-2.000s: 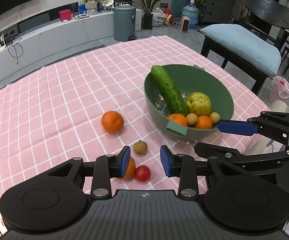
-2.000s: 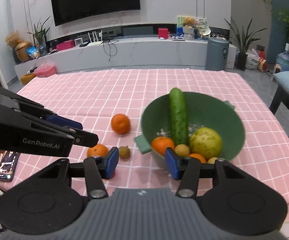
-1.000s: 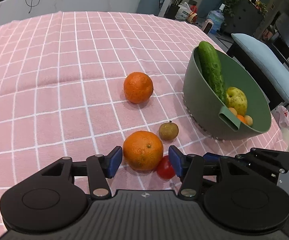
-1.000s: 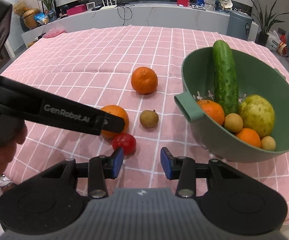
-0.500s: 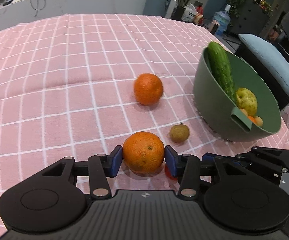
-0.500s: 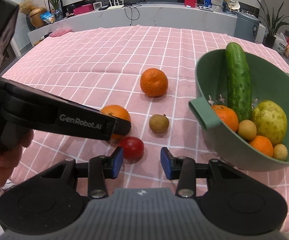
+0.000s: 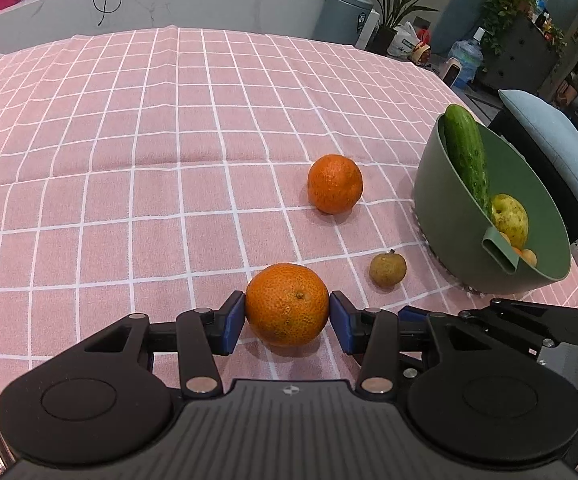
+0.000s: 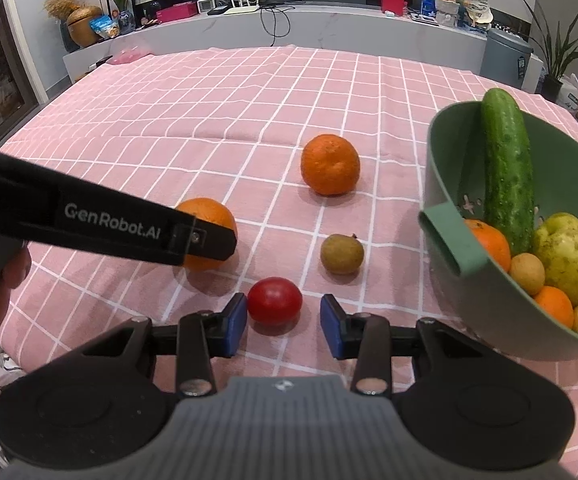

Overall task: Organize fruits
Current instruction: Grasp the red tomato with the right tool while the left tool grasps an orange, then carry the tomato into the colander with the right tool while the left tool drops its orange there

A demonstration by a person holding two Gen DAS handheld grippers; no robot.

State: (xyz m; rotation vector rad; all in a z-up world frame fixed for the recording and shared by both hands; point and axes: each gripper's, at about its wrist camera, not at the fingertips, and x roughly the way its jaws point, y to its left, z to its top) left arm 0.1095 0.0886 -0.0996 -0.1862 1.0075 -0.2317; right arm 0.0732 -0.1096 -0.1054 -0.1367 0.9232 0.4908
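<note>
My left gripper (image 7: 287,319) is shut on an orange (image 7: 287,304) that rests low over the pink checked cloth; both blue pads touch its sides. The orange also shows in the right wrist view (image 8: 213,216), partly hidden by the left gripper's arm (image 8: 101,220). My right gripper (image 8: 283,320) is open around a red tomato (image 8: 274,300); the left pad is close to it, the right pad stands apart. A second orange (image 7: 334,184) and a small brown fruit (image 7: 387,269) lie beyond. A green bowl (image 8: 445,236) holds a cucumber (image 8: 507,168), a pear and small fruits.
The table's pink checked cloth (image 7: 129,160) stretches far to the left and back. A chair with a blue cushion (image 7: 557,148) stands right of the bowl. A grey bin (image 7: 343,16) and a long counter stand behind the table.
My left gripper has closed its pads onto the near orange. My right gripper has moved forward so the tomato now sits between its open fingers.
</note>
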